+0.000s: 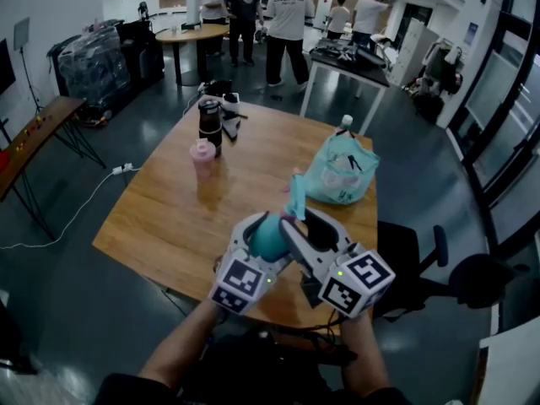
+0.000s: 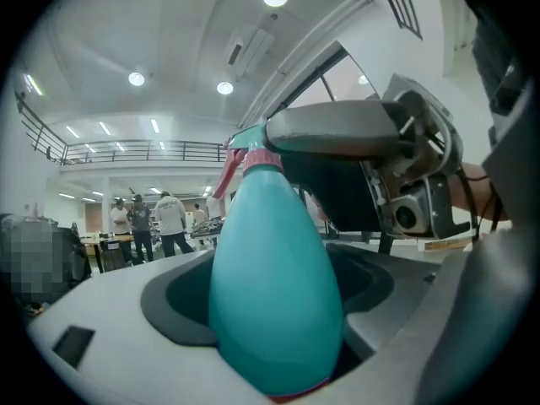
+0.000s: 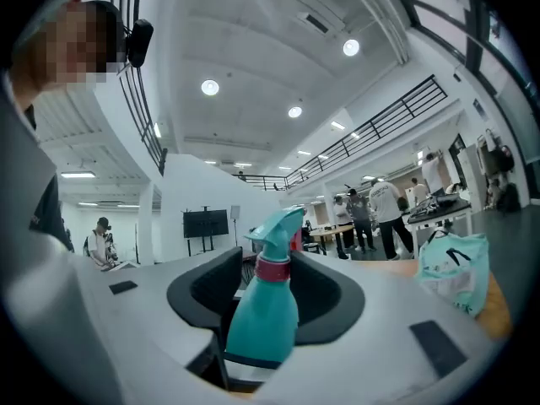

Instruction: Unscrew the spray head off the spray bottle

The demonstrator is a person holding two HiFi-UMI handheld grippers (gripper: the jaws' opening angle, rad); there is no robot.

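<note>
Wooden table (image 1: 169,218): spray bottle (image 2: 274,294) held over it.
Left gripper (image 1: 257,243) clamps the body; right gripper (image 1: 300,224) stands open around the red collar (image 3: 272,268), the gap visible only in its own view.

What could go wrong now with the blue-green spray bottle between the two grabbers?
1. The right gripper's jaws stand open around the red collar and are not pressing on it. Turning now would probably twist nothing, so it should close first.
2. Only the left gripper grips the spray bottle, up in the air above the table. A hard twist on the spray head might pull the smooth, tapering body loose, and it could drop.
</note>
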